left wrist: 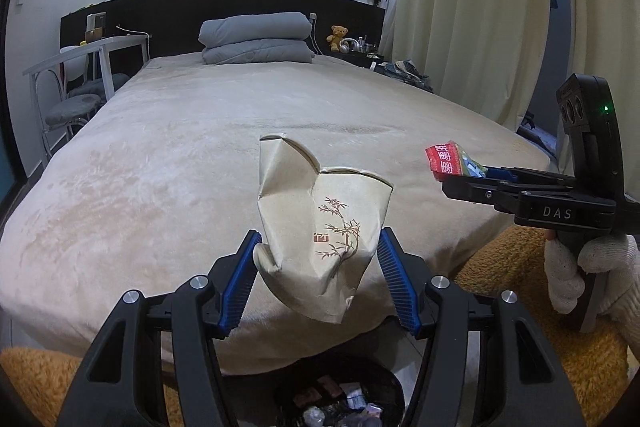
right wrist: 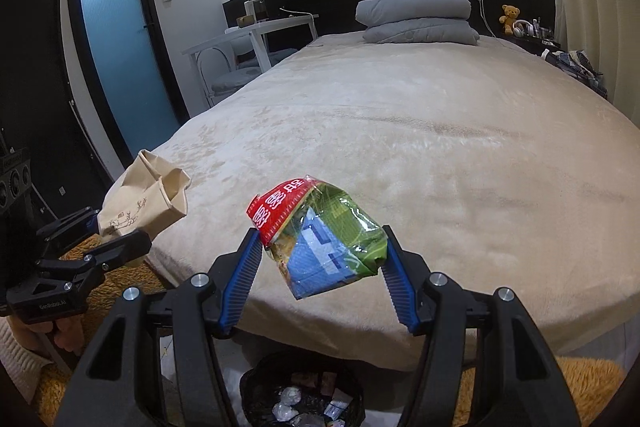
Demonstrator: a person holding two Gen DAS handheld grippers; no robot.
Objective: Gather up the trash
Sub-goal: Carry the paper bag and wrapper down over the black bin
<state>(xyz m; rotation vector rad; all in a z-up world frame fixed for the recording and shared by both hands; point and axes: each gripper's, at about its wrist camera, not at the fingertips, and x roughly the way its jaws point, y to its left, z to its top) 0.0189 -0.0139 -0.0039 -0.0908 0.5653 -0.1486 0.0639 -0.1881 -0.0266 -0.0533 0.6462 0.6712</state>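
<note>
The left tool (left wrist: 318, 247) is clenched on a crumpled beige paper cup (left wrist: 320, 227) printed with a bamboo sprig; both blue pads (left wrist: 240, 283) press its lower sides, and the crushed rim stands up above them. The right tool (right wrist: 320, 251) grips a crinkled snack wrapper (right wrist: 324, 247), green and blue with a red band across its top, squeezed between its pads. Both pieces of trash are held in the air at the foot of the bed (left wrist: 160, 155), just above its beige blanket. Below the tools, on the floor against the bed's end, stands a black trash bin (right wrist: 256, 383) with wrappers and crumpled scraps inside. A white-gloved hand (left wrist: 576, 275) holds the right tool's handle. A folded grey quilt (left wrist: 256, 39) lies at the headboard.
</note>
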